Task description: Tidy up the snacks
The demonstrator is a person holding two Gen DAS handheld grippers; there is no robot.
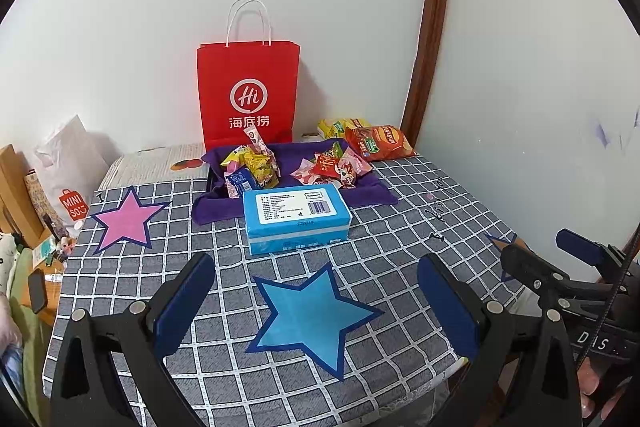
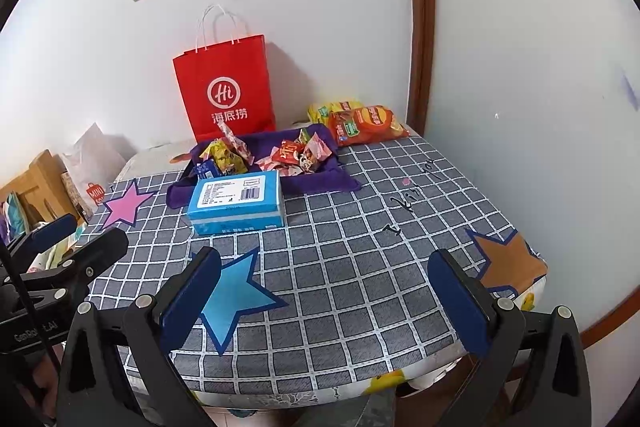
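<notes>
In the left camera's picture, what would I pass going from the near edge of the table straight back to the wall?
Big blue star printed on the checked tablecloth → light blue rectangular box with a white barcode label → purple cloth tray of small wrapped snacks → red paper bag with white handles.

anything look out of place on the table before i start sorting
Two chip bags lie on the table behind the purple tray, while the small snacks are heaped loosely inside it. A blue box sits barcode side up against the tray's front edge. Nothing looks spilled or torn. Both tongs are open and empty.
</notes>
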